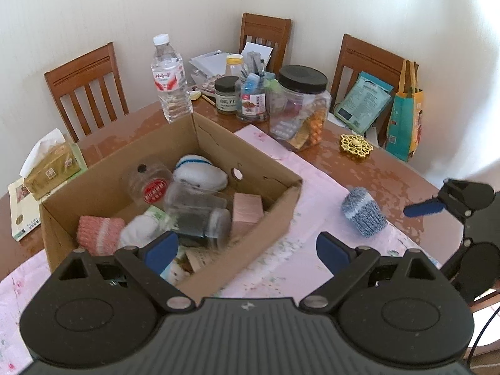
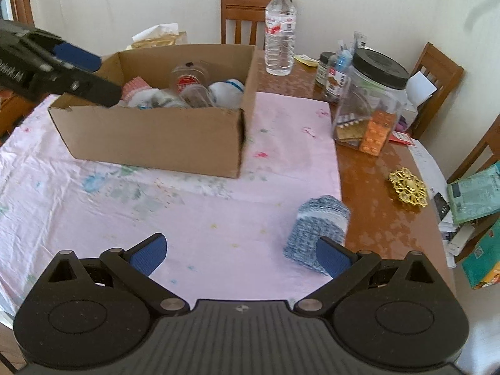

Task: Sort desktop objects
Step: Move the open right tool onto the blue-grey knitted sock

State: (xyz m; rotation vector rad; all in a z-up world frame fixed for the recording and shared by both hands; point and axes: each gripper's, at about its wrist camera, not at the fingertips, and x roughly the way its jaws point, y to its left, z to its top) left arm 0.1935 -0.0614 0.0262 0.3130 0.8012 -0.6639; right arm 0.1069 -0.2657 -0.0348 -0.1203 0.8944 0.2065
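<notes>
A cardboard box (image 1: 218, 143) stands on the pink cloth (image 1: 312, 187) and holds a clear jar (image 1: 200, 218), a red-labelled jar (image 1: 150, 184), rolled white socks (image 1: 200, 175), a pink sock (image 1: 100, 232) and a small pink carton (image 1: 247, 211). My left gripper (image 1: 247, 250) hangs open above the box's near corner with nothing in it. A rolled blue-grey sock (image 2: 318, 228) lies at the cloth's right edge. My right gripper (image 2: 240, 253) is open low over the cloth, and its right fingertip (image 2: 332, 257) is just in front of the sock.
Beyond the box are a water bottle (image 1: 168, 78), a big black-lidded plastic jar (image 1: 300, 106), small jars (image 1: 226, 95) and a tissue box (image 1: 53, 168). A gold ornament (image 2: 407, 187) lies on the bare wood. Wooden chairs (image 1: 84, 87) and bags (image 1: 406, 115) ring the table.
</notes>
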